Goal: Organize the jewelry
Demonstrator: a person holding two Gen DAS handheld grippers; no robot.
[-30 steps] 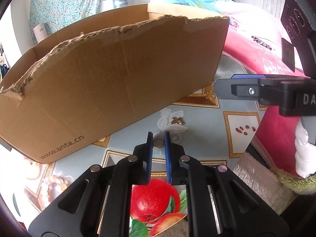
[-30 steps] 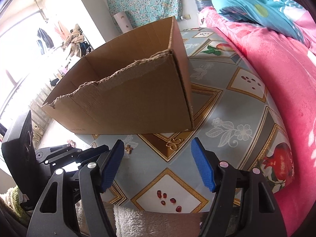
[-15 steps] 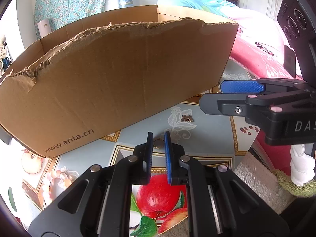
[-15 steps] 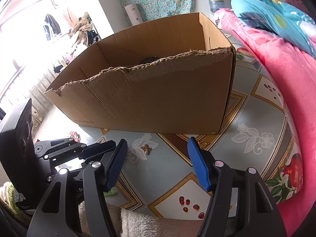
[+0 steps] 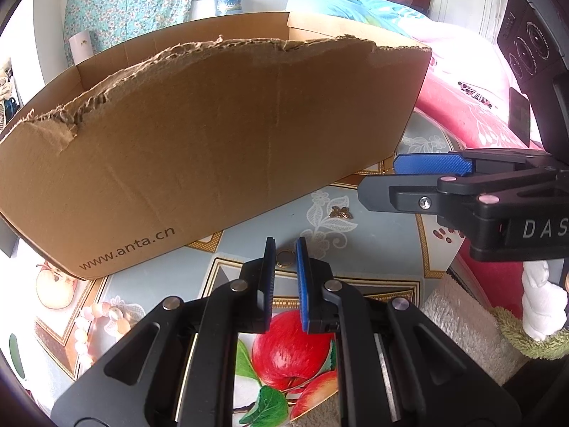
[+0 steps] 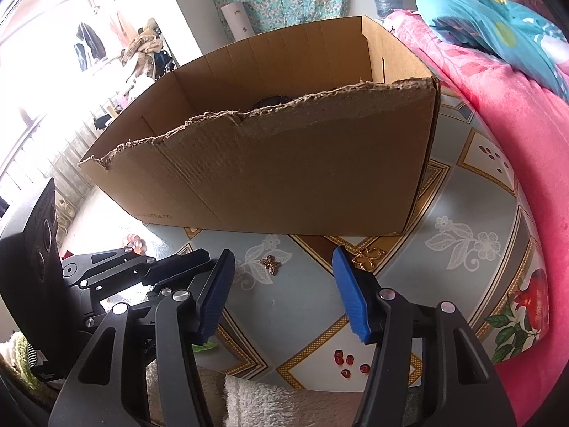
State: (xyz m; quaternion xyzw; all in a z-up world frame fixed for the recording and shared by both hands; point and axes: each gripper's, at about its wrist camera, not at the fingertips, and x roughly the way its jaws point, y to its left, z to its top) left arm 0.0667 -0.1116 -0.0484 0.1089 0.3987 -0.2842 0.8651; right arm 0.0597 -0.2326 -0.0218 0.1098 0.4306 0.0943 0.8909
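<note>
From my left wrist view, my left gripper [image 5: 285,259] has its fingers almost closed, with a small gold ring [image 5: 285,258] sitting in the thin gap at the tips. I cannot tell if the fingers pinch the ring or if it just lies on the worktop [image 5: 384,249] behind them. A little butterfly charm [image 5: 340,211] lies a bit farther off and to the right, near the big cardboard box [image 5: 213,149]. A pink bead bracelet [image 5: 96,323] lies at the near left. My right gripper [image 5: 402,178] pokes in from the right. It has come further in and closer to the charm than a second ago.

From my right wrist view, my right gripper [image 6: 282,291] is open with nothing between its fingers. Its fingers have just been closing a bit. The butterfly charm [image 6: 272,264] lies on the worktop [image 6: 302,306] just past the tips, nearer the left finger. A gold loop clasp [image 6: 366,257] lies by the right finger, close to the box [image 6: 284,178]. A second ago the box looked more side-on and the charm sat far to the left; now it is nearly in line with my fingers.

I think the charm is very light, thin, hard and slippery. I would pinch it across its wings, low to the worktop, so it does not flick away.
</note>
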